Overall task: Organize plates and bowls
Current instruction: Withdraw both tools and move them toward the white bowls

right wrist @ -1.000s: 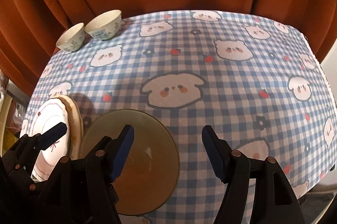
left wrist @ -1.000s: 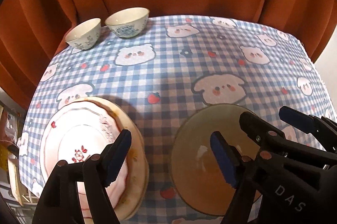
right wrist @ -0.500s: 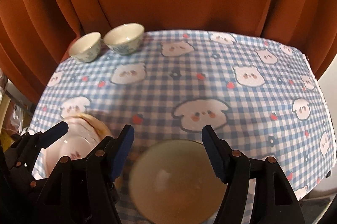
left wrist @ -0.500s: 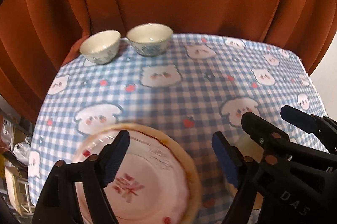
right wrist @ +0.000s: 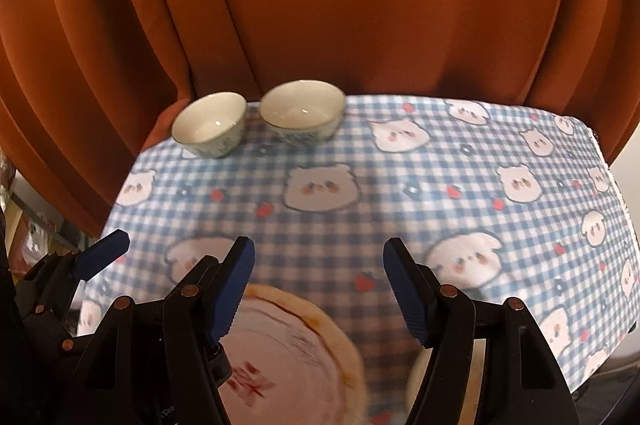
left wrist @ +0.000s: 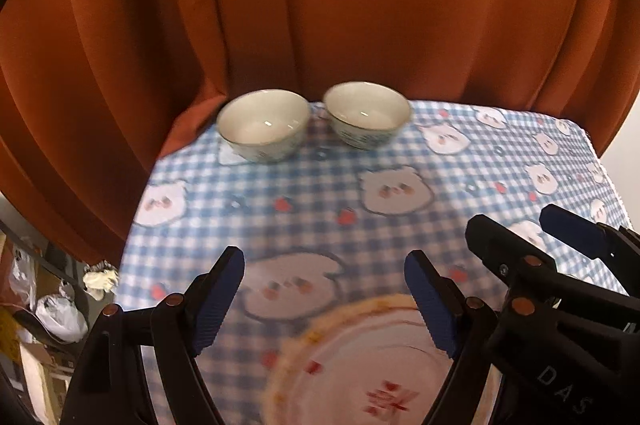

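**Two bowls wait at the back, plates lie close in front**

Two small bowls (left wrist: 264, 125) (left wrist: 366, 113) sit side by side at the bench's (left wrist: 400, 225) far edge; glazed, hard, slippery, breakable, best pinched over a rim. Stacked plates (left wrist: 360, 365) lie blurred and cut off below. The left hand-held gripper (left wrist: 324, 301) and right hand-held gripper (right wrist: 320, 289) both gape empty

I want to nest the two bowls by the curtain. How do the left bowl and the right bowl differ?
The left bowl looks a little smaller across than the right bowl. The left bowl sits nearer the table's corner and slightly closer to the camera; the right bowl sits further in along the curtain. Both are upright, empty, pale inside with a bluish pattern outside, standing apart on the checked cloth.
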Available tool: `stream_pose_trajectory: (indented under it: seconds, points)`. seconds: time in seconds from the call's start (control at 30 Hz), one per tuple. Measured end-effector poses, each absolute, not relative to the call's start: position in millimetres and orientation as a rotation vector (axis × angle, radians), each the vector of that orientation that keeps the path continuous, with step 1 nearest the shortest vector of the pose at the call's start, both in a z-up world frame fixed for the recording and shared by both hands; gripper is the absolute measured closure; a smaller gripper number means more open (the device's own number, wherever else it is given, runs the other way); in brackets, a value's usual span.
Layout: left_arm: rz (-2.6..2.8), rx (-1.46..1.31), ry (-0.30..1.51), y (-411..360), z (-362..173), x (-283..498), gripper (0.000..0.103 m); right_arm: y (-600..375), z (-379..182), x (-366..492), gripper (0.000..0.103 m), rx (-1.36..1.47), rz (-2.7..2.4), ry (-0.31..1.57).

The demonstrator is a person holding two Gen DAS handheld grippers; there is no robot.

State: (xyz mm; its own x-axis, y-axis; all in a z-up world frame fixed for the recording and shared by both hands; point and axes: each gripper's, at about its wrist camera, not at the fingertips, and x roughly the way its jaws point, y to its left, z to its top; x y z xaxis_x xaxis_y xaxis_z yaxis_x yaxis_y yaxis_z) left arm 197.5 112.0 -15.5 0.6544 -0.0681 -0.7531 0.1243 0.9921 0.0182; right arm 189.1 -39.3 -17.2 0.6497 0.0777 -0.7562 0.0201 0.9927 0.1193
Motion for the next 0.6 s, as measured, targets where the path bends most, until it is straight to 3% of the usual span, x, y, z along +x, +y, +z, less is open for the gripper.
stream_pose_trajectory:
  seconds: [0.3,0.5,0.6]
  points:
    - [-0.085,0.041,0.798,161,10,252,0.019,6,9,235,0.034,0.142,-0.025,0.794]
    - [-0.077,0.06,0.808,178,15,291,0.02,31,18,270,0.046,0.138,-0.029,0.782]
    - [-0.067,0.095,0.788,180,15,306,0.022,41,18,287,0.047,0.139,-0.027,0.778]
